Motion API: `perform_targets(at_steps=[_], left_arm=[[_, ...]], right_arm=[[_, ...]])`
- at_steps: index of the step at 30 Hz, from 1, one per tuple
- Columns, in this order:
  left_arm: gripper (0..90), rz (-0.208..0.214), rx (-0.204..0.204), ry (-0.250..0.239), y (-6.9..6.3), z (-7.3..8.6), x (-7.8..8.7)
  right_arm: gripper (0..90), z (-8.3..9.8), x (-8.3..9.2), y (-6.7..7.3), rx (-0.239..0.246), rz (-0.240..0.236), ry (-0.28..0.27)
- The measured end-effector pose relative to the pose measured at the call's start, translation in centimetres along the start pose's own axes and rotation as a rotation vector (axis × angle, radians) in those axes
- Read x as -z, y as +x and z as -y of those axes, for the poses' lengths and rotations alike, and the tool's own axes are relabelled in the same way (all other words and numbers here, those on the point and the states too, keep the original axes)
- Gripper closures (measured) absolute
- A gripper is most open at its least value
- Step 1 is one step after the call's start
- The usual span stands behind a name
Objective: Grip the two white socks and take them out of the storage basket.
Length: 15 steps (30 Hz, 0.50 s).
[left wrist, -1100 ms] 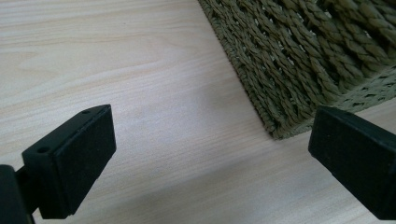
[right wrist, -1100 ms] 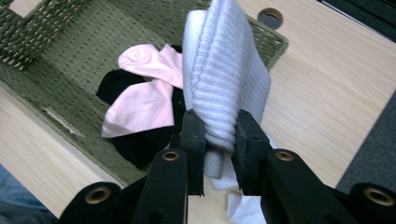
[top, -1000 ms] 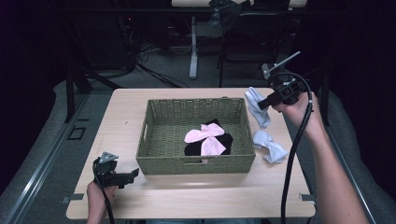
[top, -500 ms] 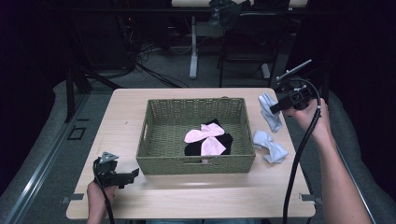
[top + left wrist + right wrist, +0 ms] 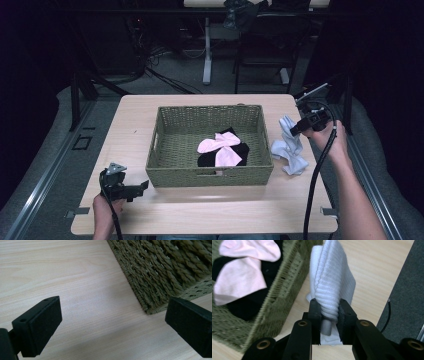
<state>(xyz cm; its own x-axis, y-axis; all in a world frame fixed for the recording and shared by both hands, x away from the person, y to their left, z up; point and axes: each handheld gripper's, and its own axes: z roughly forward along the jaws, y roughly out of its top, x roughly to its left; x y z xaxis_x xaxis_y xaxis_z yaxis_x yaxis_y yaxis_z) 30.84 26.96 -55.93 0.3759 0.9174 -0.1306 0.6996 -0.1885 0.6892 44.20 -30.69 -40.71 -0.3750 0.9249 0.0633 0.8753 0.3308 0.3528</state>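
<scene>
While my right claw [image 5: 296,131] pinches the ribbed white sock [image 5: 289,131], I have brought it down from above the desk [image 5: 135,112] beside the woven olive basket [image 5: 210,116], probably onto the other white sock [image 5: 292,159]; basket next, I judge. My right claw's view shows the pads clamping fabric; my left claw [image 5: 142,186] waits open.

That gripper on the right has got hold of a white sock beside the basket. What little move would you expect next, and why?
Probably a short lift and a swing over the basket's rim. The right gripper is shut on the white sock, which hangs just outside the basket's right wall, with another white sock on the table below. Pink socks and a black one already lie inside.
</scene>
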Motion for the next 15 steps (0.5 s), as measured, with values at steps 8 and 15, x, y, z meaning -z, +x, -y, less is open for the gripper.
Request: perform_targets(at_steps=[8,15], left_arm=[[0.9,0.001,-0.003,0.006,-0.1,0.0,0.0],[0.9,0.001,-0.003,0.004,0.0,0.0,0.0]], right_arm=[[74.3,1.2,-3.8,-0.7,-0.017,0.001,0.064],[72.1,2.0,-7.2,-1.0,-0.045,-0.005,0.107]])
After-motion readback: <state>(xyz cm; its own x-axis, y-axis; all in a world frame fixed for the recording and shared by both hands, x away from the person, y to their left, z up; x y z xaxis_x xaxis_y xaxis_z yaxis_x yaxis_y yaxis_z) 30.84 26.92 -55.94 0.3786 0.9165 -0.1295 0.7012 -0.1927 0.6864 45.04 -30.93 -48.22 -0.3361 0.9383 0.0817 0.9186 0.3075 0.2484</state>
